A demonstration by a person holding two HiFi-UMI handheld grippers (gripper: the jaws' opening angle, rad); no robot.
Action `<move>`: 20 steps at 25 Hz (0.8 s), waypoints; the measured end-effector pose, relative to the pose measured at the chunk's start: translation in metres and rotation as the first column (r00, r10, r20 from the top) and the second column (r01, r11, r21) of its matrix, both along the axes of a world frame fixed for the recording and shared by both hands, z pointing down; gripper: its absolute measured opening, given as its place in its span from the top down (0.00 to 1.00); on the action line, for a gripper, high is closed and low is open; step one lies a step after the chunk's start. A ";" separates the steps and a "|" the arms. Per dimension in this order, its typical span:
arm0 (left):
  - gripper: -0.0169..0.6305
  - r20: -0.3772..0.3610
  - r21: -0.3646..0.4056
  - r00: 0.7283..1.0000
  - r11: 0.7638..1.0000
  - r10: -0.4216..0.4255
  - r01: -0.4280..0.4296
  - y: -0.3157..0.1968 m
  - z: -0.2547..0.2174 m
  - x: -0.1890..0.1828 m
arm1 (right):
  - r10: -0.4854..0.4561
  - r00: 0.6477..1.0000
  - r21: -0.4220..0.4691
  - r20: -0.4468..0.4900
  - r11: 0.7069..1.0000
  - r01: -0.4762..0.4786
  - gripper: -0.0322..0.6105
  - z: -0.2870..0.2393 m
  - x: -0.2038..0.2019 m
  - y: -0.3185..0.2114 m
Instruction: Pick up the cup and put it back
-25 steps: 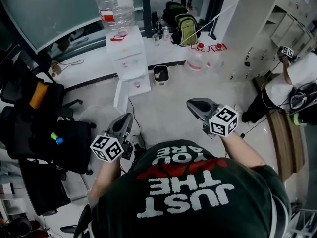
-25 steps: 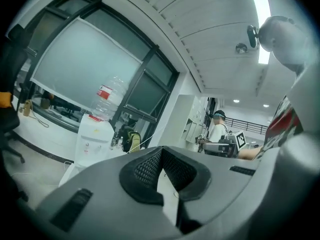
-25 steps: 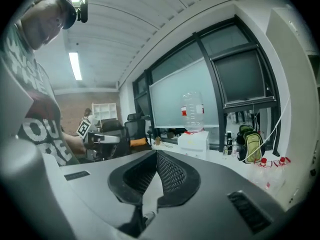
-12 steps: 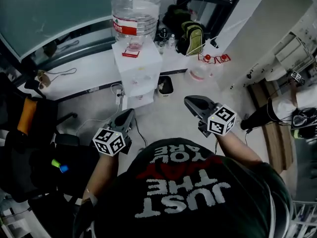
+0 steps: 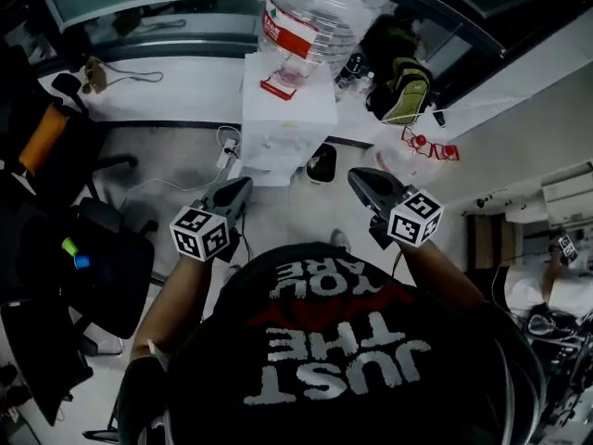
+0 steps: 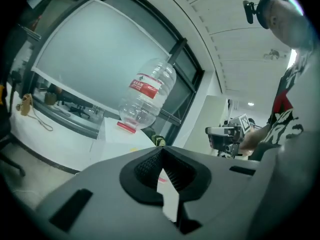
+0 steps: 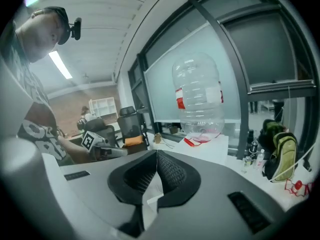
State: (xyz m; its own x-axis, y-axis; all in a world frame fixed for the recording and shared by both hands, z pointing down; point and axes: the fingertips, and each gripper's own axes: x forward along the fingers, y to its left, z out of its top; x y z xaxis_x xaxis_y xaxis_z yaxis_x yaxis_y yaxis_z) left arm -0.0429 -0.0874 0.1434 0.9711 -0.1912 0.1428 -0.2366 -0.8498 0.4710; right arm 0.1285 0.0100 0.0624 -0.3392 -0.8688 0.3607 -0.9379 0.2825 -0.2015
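Both tools are empty. The left hand-held gripper (image 5: 243, 185) has its jaws pressed together on nothing, and the right hand-held gripper (image 5: 356, 176) is closed the same way, pads meeting at the tips. Both point toward the white water dispenser (image 5: 287, 123), which seems to stand on the floor (image 5: 176, 160) against the front edge of the long white surface (image 5: 176, 86), with its big clear bottle (image 5: 324, 7) upended on top.

No cup can be made out in any view. It may sit on the dispenser's front, hidden from here. The step in hand looks like the approach. To do it well:

- find the cup first;
- commit one gripper and spread its jaws before arriving;
- come in squarely at the cup's middle;
- hold the other gripper clear of the bottle and of the small bin (image 5: 321, 163) at the dispenser's foot.
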 end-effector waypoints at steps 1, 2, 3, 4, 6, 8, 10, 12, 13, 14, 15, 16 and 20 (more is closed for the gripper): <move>0.98 0.006 0.005 1.000 1.000 -0.030 0.030 0.000 0.007 0.011 | -0.041 0.999 -0.002 0.000 0.999 0.041 0.90 0.006 0.013 -0.005; 0.98 0.013 0.013 0.998 0.998 -0.063 0.063 0.001 0.015 0.022 | -0.084 0.996 -0.002 -0.001 0.996 0.084 0.90 0.014 0.027 -0.009; 0.98 0.022 0.020 0.994 0.994 -0.105 0.104 0.002 0.024 0.035 | -0.129 0.992 -0.004 -0.003 0.992 0.129 0.90 0.022 0.042 -0.013; 0.98 0.035 0.020 0.987 0.988 -0.154 0.154 0.003 0.035 0.047 | -0.177 0.984 -0.009 -0.005 0.984 0.177 0.90 0.030 0.058 -0.017; 0.98 0.083 0.001 0.960 0.963 -0.268 0.269 0.006 0.062 0.069 | -0.266 0.964 -0.039 -0.002 0.963 0.266 0.90 0.051 0.085 -0.026; 0.98 0.131 -0.065 0.920 0.923 -0.369 0.380 0.008 0.089 0.087 | -0.335 0.942 -0.086 -0.002 0.939 0.333 0.90 0.073 0.107 -0.032; 0.98 0.144 -0.154 0.890 0.878 -0.433 0.453 0.008 0.108 0.100 | -0.385 0.923 -0.123 -0.012 0.917 0.380 0.90 0.093 0.122 -0.036; 0.98 0.174 -0.155 0.879 0.869 -0.445 0.470 0.008 0.124 0.107 | -0.419 0.908 -0.151 -0.015 0.899 0.412 0.90 0.115 0.125 -0.041; 0.98 0.201 -0.132 0.878 0.877 -0.434 0.463 0.009 0.135 0.108 | -0.431 0.902 -0.162 -0.012 0.891 0.424 0.90 0.127 0.123 -0.044; 0.98 0.229 -0.110 0.880 0.887 -0.417 0.449 0.009 0.147 0.107 | -0.440 0.898 -0.173 -0.008 0.885 0.432 0.90 0.140 0.118 -0.048; 0.98 0.254 -0.093 0.881 0.897 -0.398 0.432 0.011 0.161 0.106 | -0.445 0.896 -0.186 -0.005 0.880 0.436 0.90 0.153 0.111 -0.050; 0.98 0.276 -0.079 0.883 0.907 -0.378 0.413 0.013 0.176 0.104 | -0.448 0.894 -0.201 -0.005 0.876 0.438 0.90 0.166 0.104 -0.052; 0.98 0.350 -0.058 0.882 0.933 -0.314 0.355 0.015 0.239 0.093 | -0.456 0.890 -0.251 -0.007 0.862 0.439 0.90 0.218 0.065 -0.063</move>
State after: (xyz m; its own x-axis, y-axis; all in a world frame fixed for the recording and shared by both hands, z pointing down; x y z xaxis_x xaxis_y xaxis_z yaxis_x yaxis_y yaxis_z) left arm 0.0497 -0.0727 0.3824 0.7447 -0.4586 0.4849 -0.6562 -0.6357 0.4067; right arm 0.1935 -0.0533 0.2807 -0.6403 -0.5154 0.5695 -0.7349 0.6266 -0.2593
